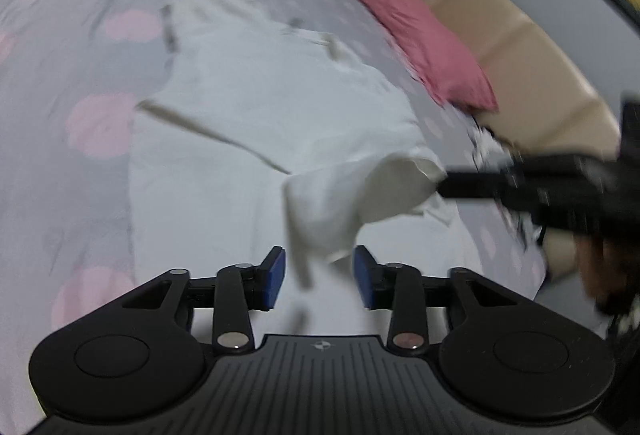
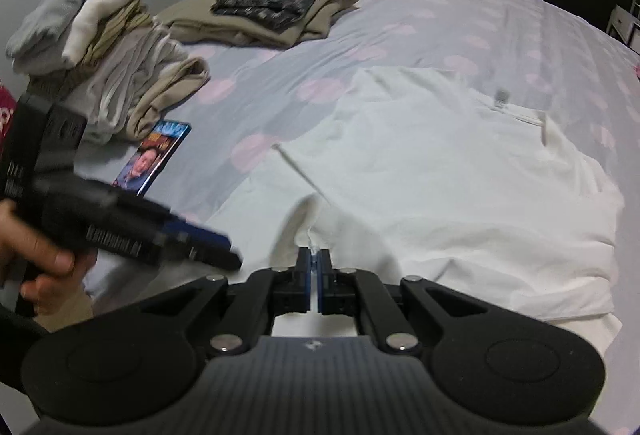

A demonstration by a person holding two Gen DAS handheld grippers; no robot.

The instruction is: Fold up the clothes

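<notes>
A white garment (image 1: 260, 107) lies spread on the bed, its near part lifted into a fold. In the left wrist view my left gripper (image 1: 320, 263) stands open; a hanging strip of the white cloth passes between its blue pads (image 1: 276, 275) without being pressed. My right gripper (image 1: 448, 183) reaches in from the right and pinches the raised corner of the cloth. In the right wrist view the right gripper (image 2: 315, 255) is shut on a ridge of the white garment (image 2: 440, 163). The left gripper (image 2: 228, 251) is blurred at the left, held by a hand (image 2: 36, 255).
The bed has a grey sheet with pink dots (image 2: 400, 15). A pile of folded clothes (image 2: 112, 67) and a second folded pile with a dark patterned piece (image 2: 276, 7) lie at the far left. A printed case (image 2: 156, 155) lies beside them. A pink pillow (image 1: 432, 47) rests against a beige headboard (image 1: 520, 55).
</notes>
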